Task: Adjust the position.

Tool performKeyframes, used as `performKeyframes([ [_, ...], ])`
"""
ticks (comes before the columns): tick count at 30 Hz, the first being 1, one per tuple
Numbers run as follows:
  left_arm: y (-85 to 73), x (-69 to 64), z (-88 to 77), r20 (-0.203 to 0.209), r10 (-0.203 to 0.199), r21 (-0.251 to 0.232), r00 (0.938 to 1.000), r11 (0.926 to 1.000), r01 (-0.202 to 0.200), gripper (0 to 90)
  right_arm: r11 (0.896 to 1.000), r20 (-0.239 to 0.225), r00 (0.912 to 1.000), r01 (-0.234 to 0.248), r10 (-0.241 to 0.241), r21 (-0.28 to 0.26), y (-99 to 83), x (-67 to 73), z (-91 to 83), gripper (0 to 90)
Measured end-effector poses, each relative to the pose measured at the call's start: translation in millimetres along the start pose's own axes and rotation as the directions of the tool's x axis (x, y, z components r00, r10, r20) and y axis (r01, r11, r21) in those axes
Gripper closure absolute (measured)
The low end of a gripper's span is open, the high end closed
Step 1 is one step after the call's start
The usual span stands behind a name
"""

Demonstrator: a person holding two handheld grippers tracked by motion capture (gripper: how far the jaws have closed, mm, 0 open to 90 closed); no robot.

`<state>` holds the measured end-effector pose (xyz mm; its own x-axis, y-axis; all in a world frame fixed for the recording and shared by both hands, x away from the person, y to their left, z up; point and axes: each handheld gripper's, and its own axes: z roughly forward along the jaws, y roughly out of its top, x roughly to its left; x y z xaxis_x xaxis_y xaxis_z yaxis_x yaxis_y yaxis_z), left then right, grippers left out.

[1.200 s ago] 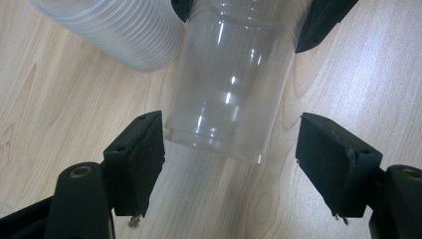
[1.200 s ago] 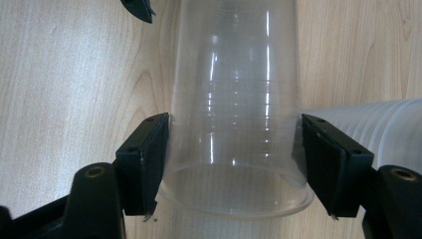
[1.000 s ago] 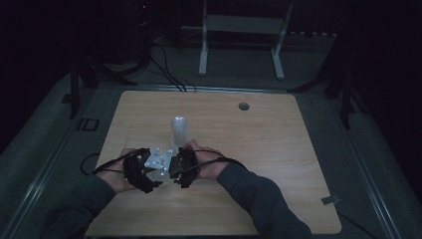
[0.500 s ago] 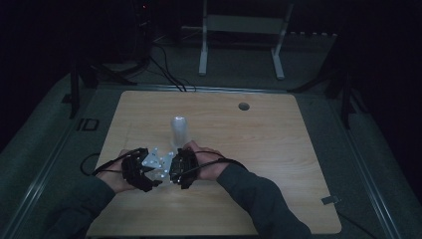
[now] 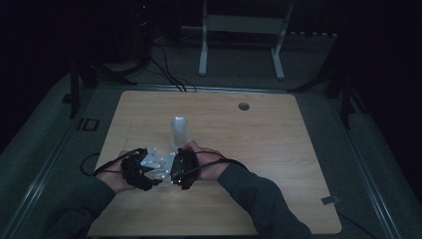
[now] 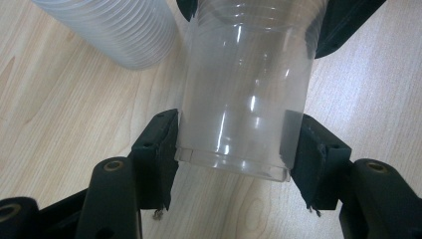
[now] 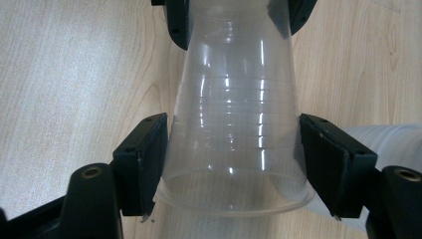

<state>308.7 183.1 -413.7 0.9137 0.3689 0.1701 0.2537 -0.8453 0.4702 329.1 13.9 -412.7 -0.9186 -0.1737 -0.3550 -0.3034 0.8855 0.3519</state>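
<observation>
When looking down from high up, find left tongs [image 5: 153, 169] and right tongs [image 5: 171, 169] nose to nose on the worktop [image 5: 278, 149], just near the cup stack [image 5: 180, 130].

Left gripper view: just squeezed shut, pinching the clear cup [image 6: 244, 99] by its bottom, beside that stack.

Right gripper view: just loosening a little, pads touching the cup's rim end.

Best to hold softly, pull straight, never squash.

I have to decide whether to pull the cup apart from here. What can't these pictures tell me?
- Cup in the high view: hidden behind both hands and grippers, and the scene is dark.
- How many cups are nested between the jaws: clear walls overlap, so I cannot tell.
- Stack height: cut off by the top edge in the left gripper view, small and dim in the high view.
- Right gripper grip: whether its pads press the rim is unclear.
</observation>
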Motion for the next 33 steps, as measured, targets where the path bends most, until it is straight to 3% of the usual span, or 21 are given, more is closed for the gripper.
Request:
performKeyframes([
  [9,-1.4,0.9,-1.2,-0.006,-0.013,-0.014,0.9999,0.9998,0.013,41.9,1.000,0.014,0.9999,0.007,-0.007,-0.013,-1.1,-1.3,-1.0,22.8],
  [13,-2.1,2.1,-2.0,-0.015,-0.016,-0.012,0.9998,0.9998,0.015,41.9,1.000,0.027,0.9994,-0.022,0.022,-0.017,-1.1,-1.6,-2.4,17.0],
  [17,-3.6,2.3,-1.9,-0.016,-0.028,-0.022,0.9995,0.9994,0.027,41.9,0.999,0.029,0.9994,-0.016,0.017,-0.031,-1.9,-1.4,-5.2,13.7],
  [33,-11.1,9.6,0.1,-0.029,-0.077,-0.048,0.9966,0.9960,0.076,42.0,0.990,0.063,0.9952,-0.068,0.076,-0.120,-4.8,-7.9,-25.3,12.7],
])
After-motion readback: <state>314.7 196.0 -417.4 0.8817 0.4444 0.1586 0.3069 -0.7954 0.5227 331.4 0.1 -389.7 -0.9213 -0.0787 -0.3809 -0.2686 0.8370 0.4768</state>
